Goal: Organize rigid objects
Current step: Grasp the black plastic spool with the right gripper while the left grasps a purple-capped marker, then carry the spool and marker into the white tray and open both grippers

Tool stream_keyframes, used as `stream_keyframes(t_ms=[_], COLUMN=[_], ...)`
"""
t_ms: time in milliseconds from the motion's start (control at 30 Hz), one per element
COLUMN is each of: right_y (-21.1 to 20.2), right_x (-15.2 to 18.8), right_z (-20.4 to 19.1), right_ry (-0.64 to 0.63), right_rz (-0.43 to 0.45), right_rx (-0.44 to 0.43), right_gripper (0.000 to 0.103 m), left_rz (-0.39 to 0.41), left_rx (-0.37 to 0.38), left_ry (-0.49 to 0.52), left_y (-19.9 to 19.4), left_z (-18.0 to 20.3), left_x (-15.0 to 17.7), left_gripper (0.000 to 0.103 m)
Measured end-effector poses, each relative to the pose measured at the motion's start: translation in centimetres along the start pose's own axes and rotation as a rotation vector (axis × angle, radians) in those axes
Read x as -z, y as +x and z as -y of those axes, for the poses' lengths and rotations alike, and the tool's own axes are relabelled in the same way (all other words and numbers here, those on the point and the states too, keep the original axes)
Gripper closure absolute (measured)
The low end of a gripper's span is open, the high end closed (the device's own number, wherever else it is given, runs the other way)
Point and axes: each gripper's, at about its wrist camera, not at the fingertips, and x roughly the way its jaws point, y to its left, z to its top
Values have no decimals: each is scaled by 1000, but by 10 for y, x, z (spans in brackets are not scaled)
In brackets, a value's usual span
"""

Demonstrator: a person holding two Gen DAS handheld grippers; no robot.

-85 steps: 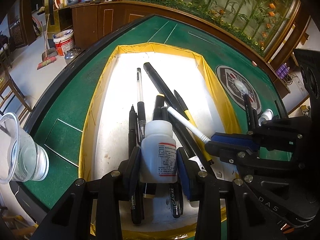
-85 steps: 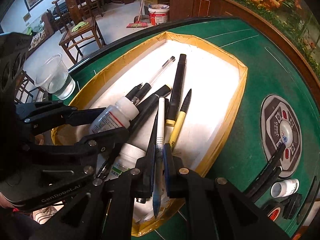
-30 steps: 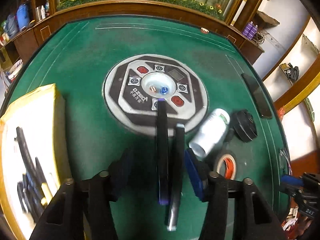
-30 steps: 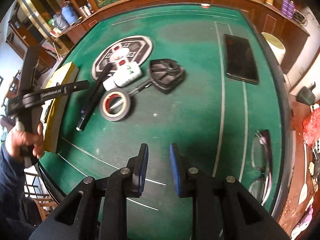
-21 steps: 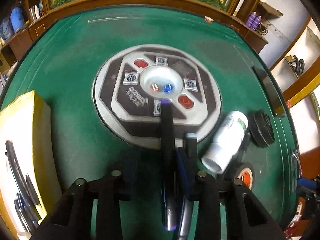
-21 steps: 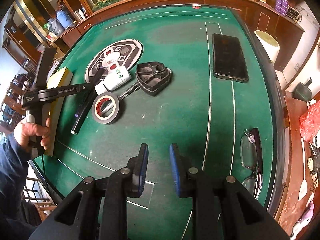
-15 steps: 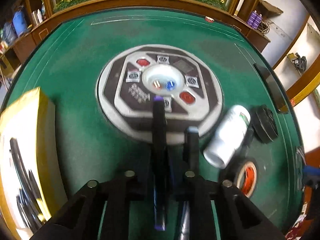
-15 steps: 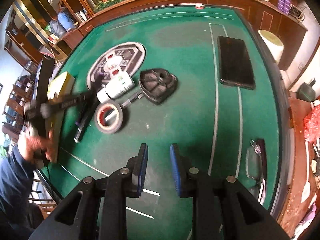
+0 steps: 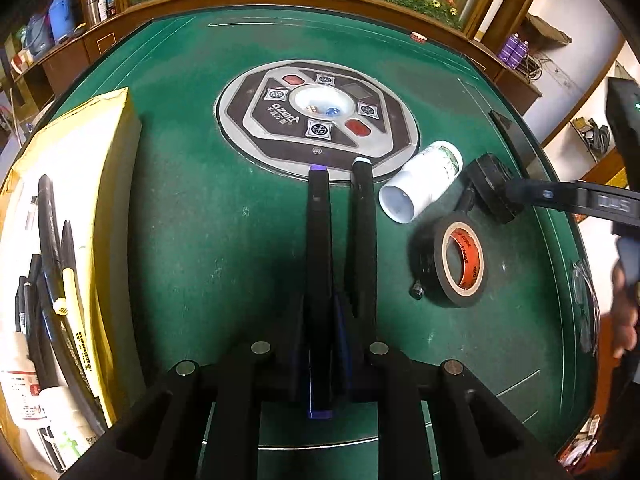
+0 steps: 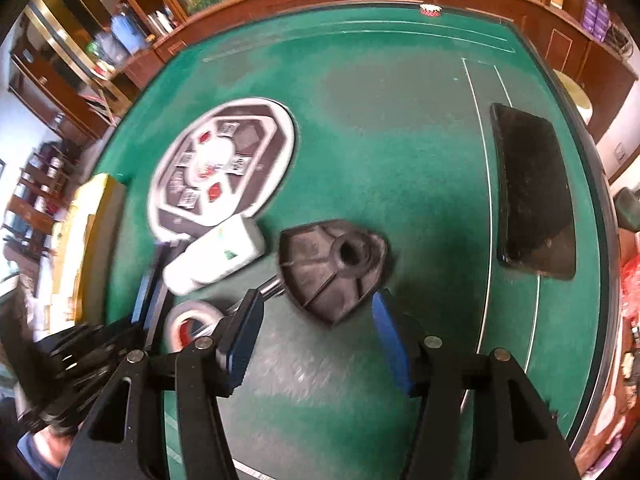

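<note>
Ample bare felt [image 10: 400,120] beyond tool [image 10: 316,344]

Right wrist view: motion-blurred, edges smeared.
White bottle [image 10: 216,258]: label print unreadable.
Tape roll [image 10: 192,326]: partly behind the right gripper's left finger [image 10: 240,340].
Yellow tray [image 9: 108,184]: cut off by the left edge; the pens inside overlap, count unclear.
Marker [image 9: 320,280]: lower part hidden between the left gripper [image 9: 320,344] pads.
Glasses [image 9: 582,300]: faint at the right rim.
</note>
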Motion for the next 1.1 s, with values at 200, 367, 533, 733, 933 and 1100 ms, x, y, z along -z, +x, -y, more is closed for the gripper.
stream_keyframes(t_ms=[200, 367, 533, 733, 933, 1100], right_y=[19, 18, -2, -29, -43, -49], right_x=[-9, -9, 7, 34, 45, 47], right_z=[2, 2, 5, -6, -33, -62], right_ry=[2, -13, -10, -21, -72, -127], right_rz=[-5, -7, 16, 54, 58, 66], right_rx=[17, 1, -26, -81, -122, -144], right_gripper=[43, 45, 45, 45, 45, 45], left_rz=[-16, 24, 55, 72, 104, 135], left_rx=[-6, -20, 19, 58, 78, 80], left_ry=[-5, 18, -17, -24, -29, -47], left_y=[6, 9, -1, -17, -40, -60], left_z=[2, 3, 4, 8, 7, -4], left_x=[-13, -16, -7, -1, 2, 5], left_gripper=[88, 88, 88, 88, 88, 88])
